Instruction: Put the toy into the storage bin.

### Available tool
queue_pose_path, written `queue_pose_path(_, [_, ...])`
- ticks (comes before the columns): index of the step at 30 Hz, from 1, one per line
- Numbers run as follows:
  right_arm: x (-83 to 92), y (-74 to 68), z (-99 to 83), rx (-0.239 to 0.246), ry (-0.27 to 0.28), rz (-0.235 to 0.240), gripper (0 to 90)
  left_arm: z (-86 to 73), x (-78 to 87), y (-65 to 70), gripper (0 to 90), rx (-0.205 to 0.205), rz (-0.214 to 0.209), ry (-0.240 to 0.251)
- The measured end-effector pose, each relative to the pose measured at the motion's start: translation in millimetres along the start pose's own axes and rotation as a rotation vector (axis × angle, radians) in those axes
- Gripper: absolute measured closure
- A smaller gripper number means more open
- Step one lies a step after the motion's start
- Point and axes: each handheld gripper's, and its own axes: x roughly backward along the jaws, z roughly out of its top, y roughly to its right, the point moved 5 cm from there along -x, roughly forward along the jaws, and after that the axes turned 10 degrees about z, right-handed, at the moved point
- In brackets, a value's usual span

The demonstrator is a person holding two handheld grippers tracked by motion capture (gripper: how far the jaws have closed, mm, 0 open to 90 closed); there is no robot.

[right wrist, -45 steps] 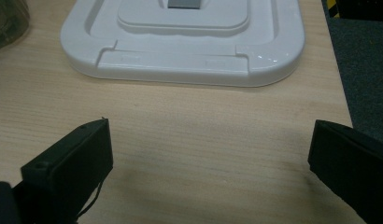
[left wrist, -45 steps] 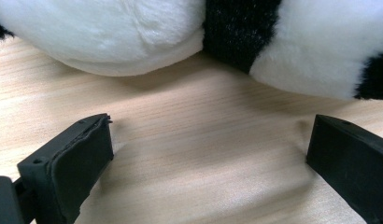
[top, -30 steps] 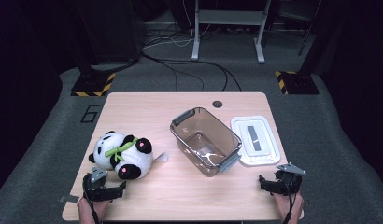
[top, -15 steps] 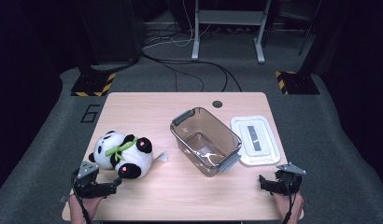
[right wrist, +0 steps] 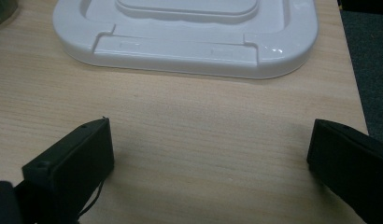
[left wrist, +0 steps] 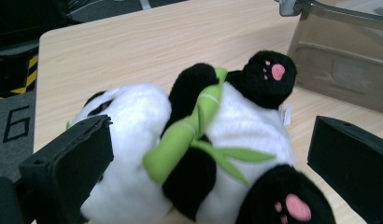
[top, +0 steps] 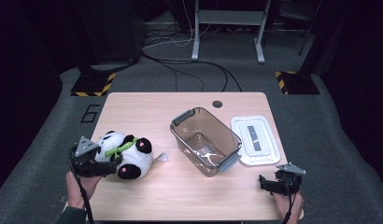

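panda (left wrist: 213, 154): on table, ungrasped
left gripper (left wrist: 213, 168): jaws apart, straddling it
right gripper (right wrist: 213, 163): jaws apart (idle)
bin (top: 206, 140): empty

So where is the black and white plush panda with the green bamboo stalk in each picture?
High view: plush panda lies lower left, at the left gripper.
Left gripper view: panda central, between open jaws.
Right gripper view: not in it.
Shared landmark: clear brown plastic bin.
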Motion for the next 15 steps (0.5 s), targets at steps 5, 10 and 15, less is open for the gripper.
queue_pose_path(5, [0.1,0.0,0.0,-0.001,0.001,0.0,0.1,5.6,-28.9,1.6,0.0,-0.01,-0.007,-0.068])
queue_pose_path(10, [0.1,0.0,0.0,0.0,0.001,0.0,0.2,5.3,-49.5,3.1,10.2,-0.025,-0.009,-0.114])
queue_pose_path(15, [0.1,0.1,0.1,-0.001,0.002,0.0,0.3,-2.9,-64.8,4.2,25.8,-0.027,-0.064,-0.158])
